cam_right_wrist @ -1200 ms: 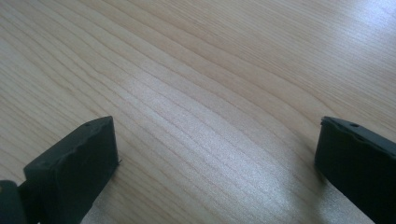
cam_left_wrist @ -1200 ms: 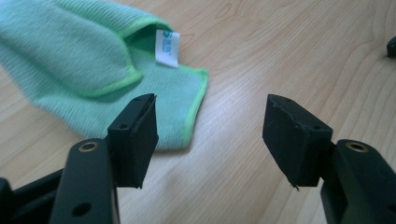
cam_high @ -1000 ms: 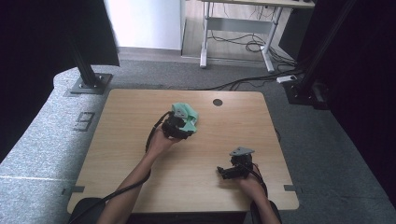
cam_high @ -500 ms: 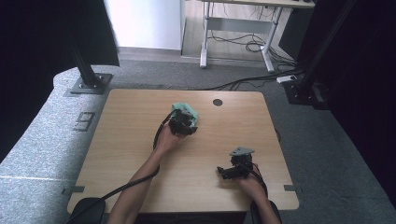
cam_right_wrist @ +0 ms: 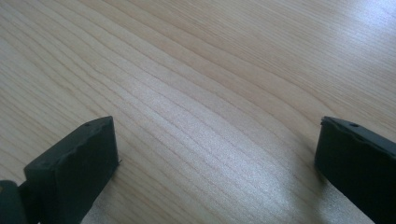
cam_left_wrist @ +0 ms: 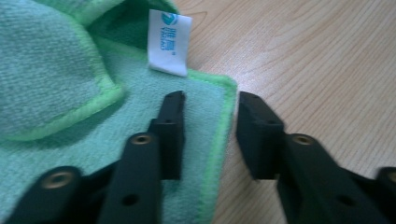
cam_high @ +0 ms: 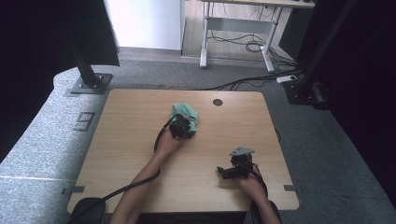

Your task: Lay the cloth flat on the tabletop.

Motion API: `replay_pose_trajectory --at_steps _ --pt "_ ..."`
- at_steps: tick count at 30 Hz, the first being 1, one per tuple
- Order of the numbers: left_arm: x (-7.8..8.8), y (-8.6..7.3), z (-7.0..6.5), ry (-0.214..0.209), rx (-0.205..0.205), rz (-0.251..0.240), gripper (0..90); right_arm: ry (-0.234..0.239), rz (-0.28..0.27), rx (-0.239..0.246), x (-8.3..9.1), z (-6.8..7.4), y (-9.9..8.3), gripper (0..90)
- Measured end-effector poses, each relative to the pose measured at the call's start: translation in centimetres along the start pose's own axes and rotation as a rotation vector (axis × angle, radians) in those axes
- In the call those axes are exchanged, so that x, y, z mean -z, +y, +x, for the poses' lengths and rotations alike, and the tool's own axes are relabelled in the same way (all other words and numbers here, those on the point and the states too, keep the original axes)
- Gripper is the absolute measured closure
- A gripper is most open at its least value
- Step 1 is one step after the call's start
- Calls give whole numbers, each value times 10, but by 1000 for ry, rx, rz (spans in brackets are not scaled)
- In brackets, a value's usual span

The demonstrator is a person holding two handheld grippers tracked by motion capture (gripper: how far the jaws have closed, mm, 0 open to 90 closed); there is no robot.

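A: What is found nearest the person's edge of the table (cam_high: 116, 186)?

B: The right gripper (cam_high: 229, 171) is seen there, held low over bare wood grain, its jaws spread wide with nothing between them. A cable is trailed off the near edge from the left arm.

A: And farther in?

B: The left gripper (cam_left_wrist: 210, 133) is set down at the green cloth (cam_high: 181, 112), which lies toward the far middle of the table. Its jaws have just been closing; the cloth's stitched edge is straddled, one jaw resting on the fabric, the other on wood (a gap remains, so nothing is pinched yet).

A: How is the cloth described?

B: Terry-like, folded over itself, with a brighter green hem and a white label (cam_left_wrist: 169, 43).

A: Counts?

B: One cloth, one label, two grippers; one round hole (cam_high: 217, 101) is noted beyond the cloth.
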State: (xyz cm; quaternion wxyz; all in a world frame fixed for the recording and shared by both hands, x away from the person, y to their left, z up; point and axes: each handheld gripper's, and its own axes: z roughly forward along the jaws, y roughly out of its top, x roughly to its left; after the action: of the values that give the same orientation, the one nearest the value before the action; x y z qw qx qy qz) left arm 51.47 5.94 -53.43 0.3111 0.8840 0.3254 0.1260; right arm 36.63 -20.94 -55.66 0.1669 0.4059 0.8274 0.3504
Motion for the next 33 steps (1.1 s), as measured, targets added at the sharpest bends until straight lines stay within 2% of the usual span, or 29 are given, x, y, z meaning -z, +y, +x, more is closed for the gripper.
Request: replay_pose_trajectory --at_steps 3,4,5,10,13,14,16,17,21,28,29,30,33 --pt "1 -1 0 -5 11 6 808 0 0 0 0 0 0 0" --pt "2 -2 0 -5 15 5 808 0 0 0 0 0 0 0" --pt "2 -2 0 -8 17 7 850 0 0 0 0 0 0 0" --pt "6 -2 -3 -25 11 14 870 0 0 0 0 0 0 0" --pt "15 1 -9 -44 10 -12 869 0 0 0 0 0 0 0" --pt "19 3 -11 -43 -6 -12 868 0 0 0 0 0 0 0" --pt "22 4 -12 -41 -13 -14 866 0 0 0 0 0 0 0" --pt "29 8 -15 -43 -25 -22 866 0 0 0 0 0 0 0" --pt "43 15 -18 -46 -27 -56 865 0 0 0 0 0 0 0" --pt "84 29 -22 -39 -43 -130 865 -1 -1 2 0 0 0 0" --pt "98 31 -21 -36 -42 -159 865 -2 -1 2 0 0 0 0" --pt "98 31 -21 -36 -42 -159 865 -2 -1 2 0 0 0 0" --pt "120 31 -18 -40 -25 -206 865 -1 -2 3 0 0 0 0"
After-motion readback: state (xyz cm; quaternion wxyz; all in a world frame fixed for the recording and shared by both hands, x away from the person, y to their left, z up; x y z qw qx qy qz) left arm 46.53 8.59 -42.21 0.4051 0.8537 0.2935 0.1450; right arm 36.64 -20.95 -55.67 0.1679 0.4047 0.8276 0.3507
